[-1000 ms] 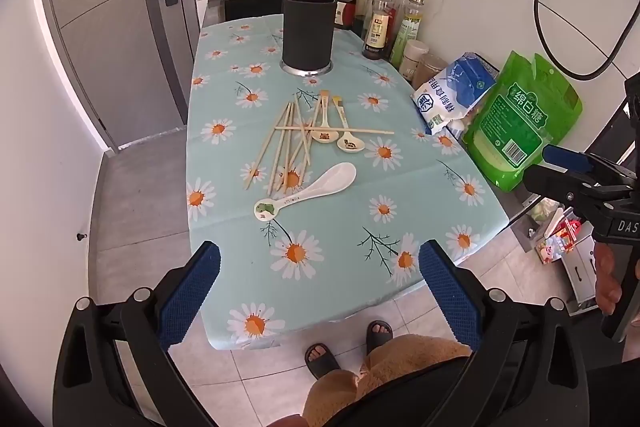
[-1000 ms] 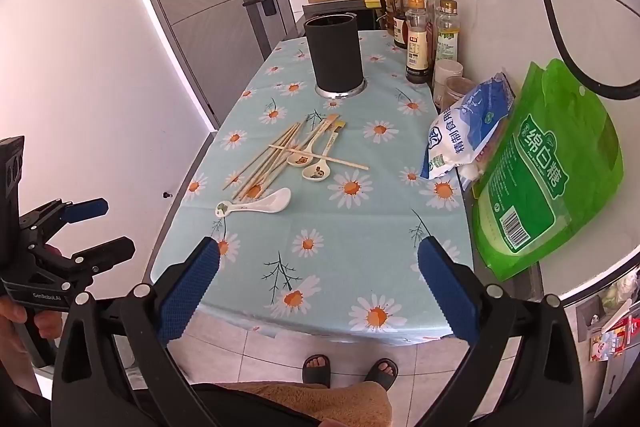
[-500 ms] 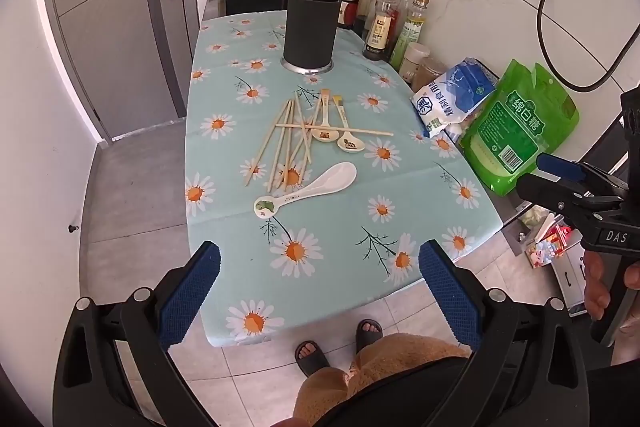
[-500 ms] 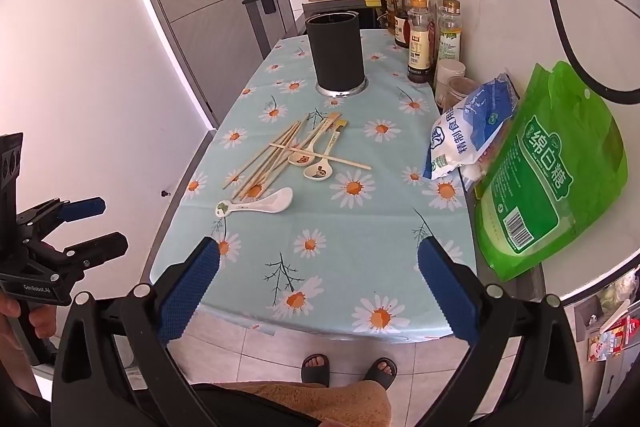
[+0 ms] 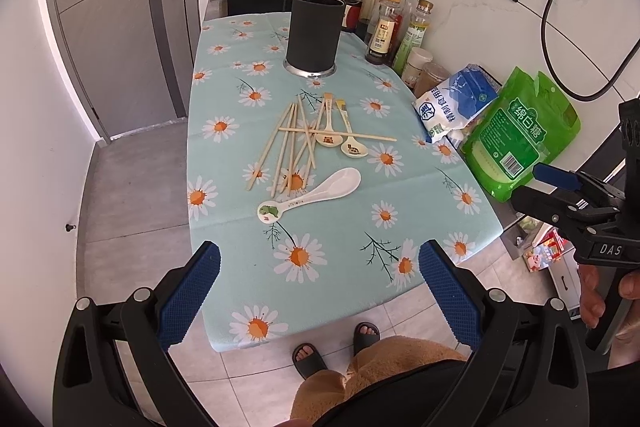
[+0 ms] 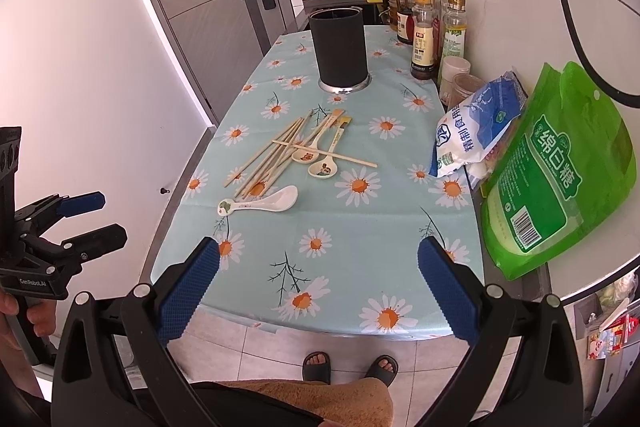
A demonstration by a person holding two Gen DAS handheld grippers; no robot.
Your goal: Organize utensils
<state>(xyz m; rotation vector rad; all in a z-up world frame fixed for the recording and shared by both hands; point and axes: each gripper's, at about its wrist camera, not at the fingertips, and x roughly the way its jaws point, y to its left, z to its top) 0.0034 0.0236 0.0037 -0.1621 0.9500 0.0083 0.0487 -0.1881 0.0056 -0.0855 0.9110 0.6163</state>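
Both tools held off the near end of the surface, jaws wide, nothing gripped.

Left tool (image 5: 319,281) and right tool (image 6: 318,279) hang over the near edge of the daisy-print surface (image 5: 344,247). Chopsticks (image 5: 294,143) lie loosely crossed mid-surface, two small spoons (image 5: 340,141) just beside and partly under them. Large white spoon (image 5: 316,193) lies nearer, apart. Black holder (image 5: 315,33) stands upright at the far end. Green bag (image 5: 520,135) and blue-white bag (image 5: 456,107) along the right edge.
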